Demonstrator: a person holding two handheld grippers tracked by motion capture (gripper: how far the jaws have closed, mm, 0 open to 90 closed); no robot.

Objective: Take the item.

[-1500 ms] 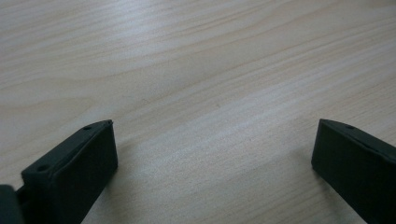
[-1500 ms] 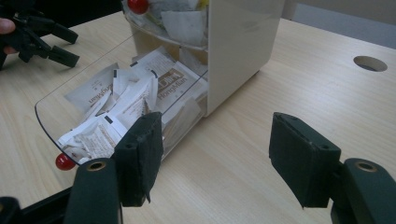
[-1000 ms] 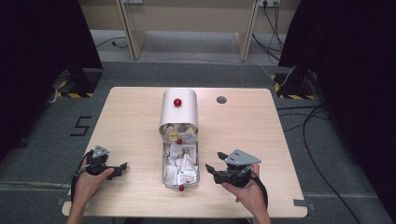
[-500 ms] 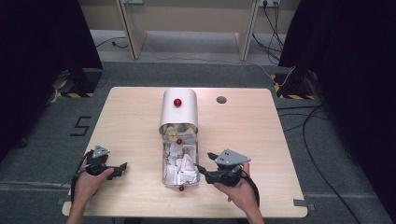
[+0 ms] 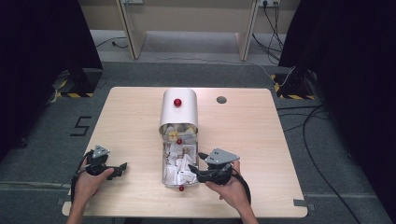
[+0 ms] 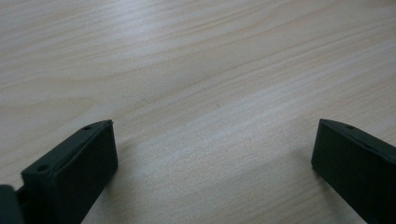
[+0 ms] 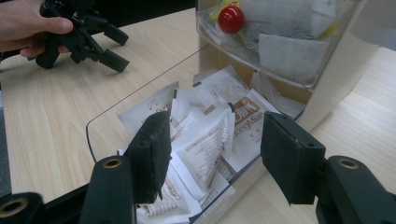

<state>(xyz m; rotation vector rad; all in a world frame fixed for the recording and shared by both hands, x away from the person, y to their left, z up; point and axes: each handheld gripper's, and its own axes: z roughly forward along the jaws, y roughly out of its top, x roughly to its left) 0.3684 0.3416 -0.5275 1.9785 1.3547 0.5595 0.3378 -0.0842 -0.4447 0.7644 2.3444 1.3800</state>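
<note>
A cream cylindrical container [image 5: 179, 114] with a red knob [image 5: 177, 102] lies mid-table. Its clear drawer [image 5: 165, 161] is pulled out toward me and holds several white paper packets [image 5: 180, 163]. My right gripper [image 5: 195, 161] sits at the drawer's right side. In the right gripper view its jaws [image 7: 219, 156] have just been closing but stand apart: one pad hangs over the packets [image 7: 205, 135], the other by the drawer's [image 7: 140, 86] near corner, pressing nothing. My left gripper [image 5: 120, 170] rests open on bare wood [image 6: 212, 154], left of the drawer.
A clear inner compartment [image 7: 280, 51] with a red knob [image 7: 231, 18] holds more packets behind the drawer. Another small red knob [image 5: 181, 188] marks the drawer's front. A grey round cap [image 5: 221, 99] sits in the tabletop at the back right. The left gripper [image 7: 88, 35] shows far off.
My right hand has slid left across the table, bringing its gripper from beside the drawer to over the drawer's right edge. The left hand has stayed put.
</note>
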